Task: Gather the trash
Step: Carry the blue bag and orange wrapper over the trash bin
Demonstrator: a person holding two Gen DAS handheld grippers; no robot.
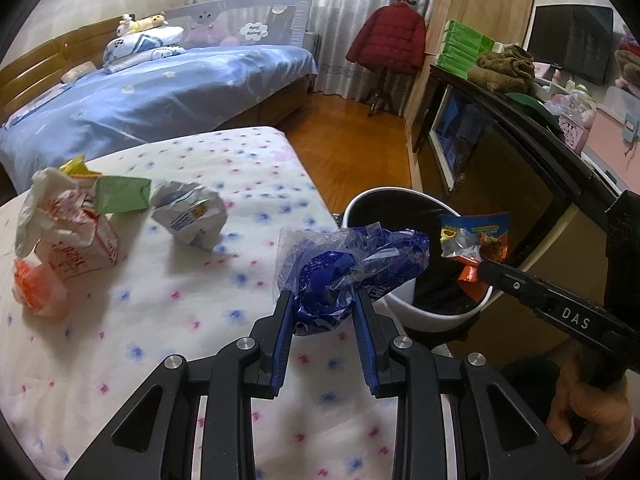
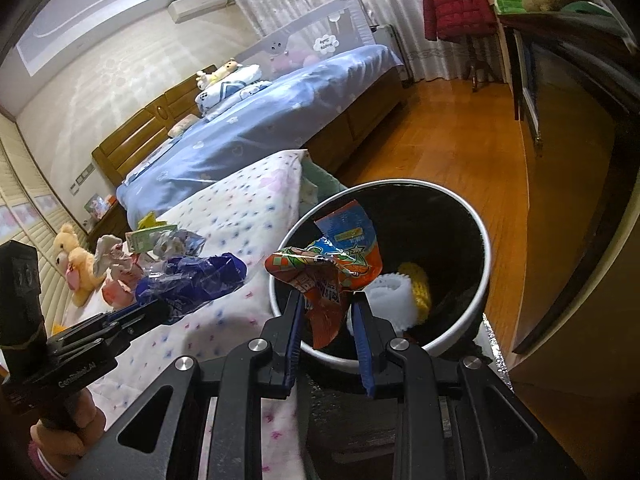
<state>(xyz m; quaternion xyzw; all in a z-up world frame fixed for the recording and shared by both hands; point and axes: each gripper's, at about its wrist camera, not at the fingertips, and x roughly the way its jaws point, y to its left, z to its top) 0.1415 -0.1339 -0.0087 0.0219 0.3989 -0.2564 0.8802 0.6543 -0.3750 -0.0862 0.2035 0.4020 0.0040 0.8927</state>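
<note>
Tongs in play: two, one in each of the person's hands.
Left tongs point(image 1: 324, 304): pinching a crumpled blue wrapper point(image 1: 352, 264) between the blue pads, held above the near edge of the table point(image 1: 120, 340), just beside the bin.
Right tongs point(image 2: 326, 306): pinching an orange snack wrapper point(image 2: 328, 276), held over the mouth of the bin.
Blue wrapper, direction: its long axis runs roughly level, from the pads out to the right toward the bin, the free end reaching over the rim in the left wrist view.
Orange wrapper, direction: long axis close to upright in the right wrist view, one torn end sticking up and away over the bin, a narrower tail hanging down between the pads.
Bin point(image 2: 486, 264): one, round, white outside and black-lined, standing on the floor right against the table's corner.
Inside the bin: a white ribbed piece point(image 2: 390, 300) and a yellow knitted-looking piece point(image 2: 418, 286), touching each other.
Trash left on the table: about five pieces bunched at the far left side, well apart from the bin; a red and white carton point(image 1: 80, 248), a green carton point(image 1: 120, 194), a crushed white and blue pack point(image 1: 190, 216), an orange and white wrapper point(image 1: 34, 288), and a yellow scrap point(image 1: 74, 166) behind them.
Table cover: white cloth with small pink and blue flowers.
Behind: one bed point(image 1: 160, 92) with blue bedding.
</note>
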